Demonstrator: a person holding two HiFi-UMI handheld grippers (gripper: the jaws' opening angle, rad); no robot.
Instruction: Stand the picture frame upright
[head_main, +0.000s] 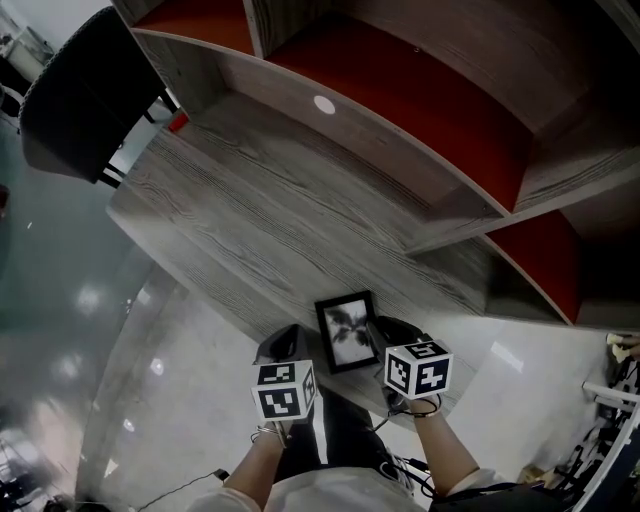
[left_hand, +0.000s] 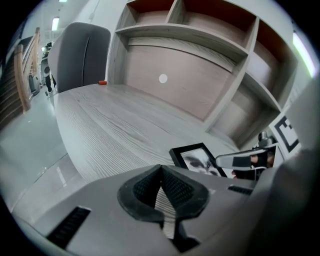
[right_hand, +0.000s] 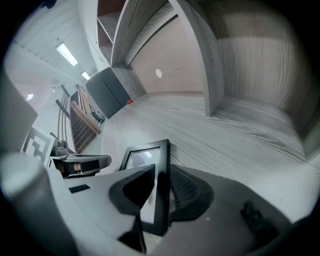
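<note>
The right tongs (right_hand: 159, 186) are clamped on the picture frame (right_hand: 143, 159). The frame's black side bar stands edge-on between the two dark pads, and its glass faces left, toward the other tongs. The left tongs (left_hand: 161, 172) are pressed together at the tips and hold nothing; only the wood grain of the surface (left_hand: 115, 125) shows through the slit below the tips.

In the left gripper view the picture frame (left_hand: 199, 158) lies just beyond and to the right of the left tongs, apart from them. In the head view the frame (head_main: 348, 333) sits at the near edge of the surface (head_main: 260, 210), between the two tongs, with its dark print facing up. Whether it rests flat or is tipped up a little cannot be told.

Farther out, the grey wooden surface runs back to a shelf unit (head_main: 430, 190) with red back panels. A dark chair (head_main: 85, 95) stands at the far left corner, with a small red thing (head_main: 178, 122) on the surface near it.
</note>
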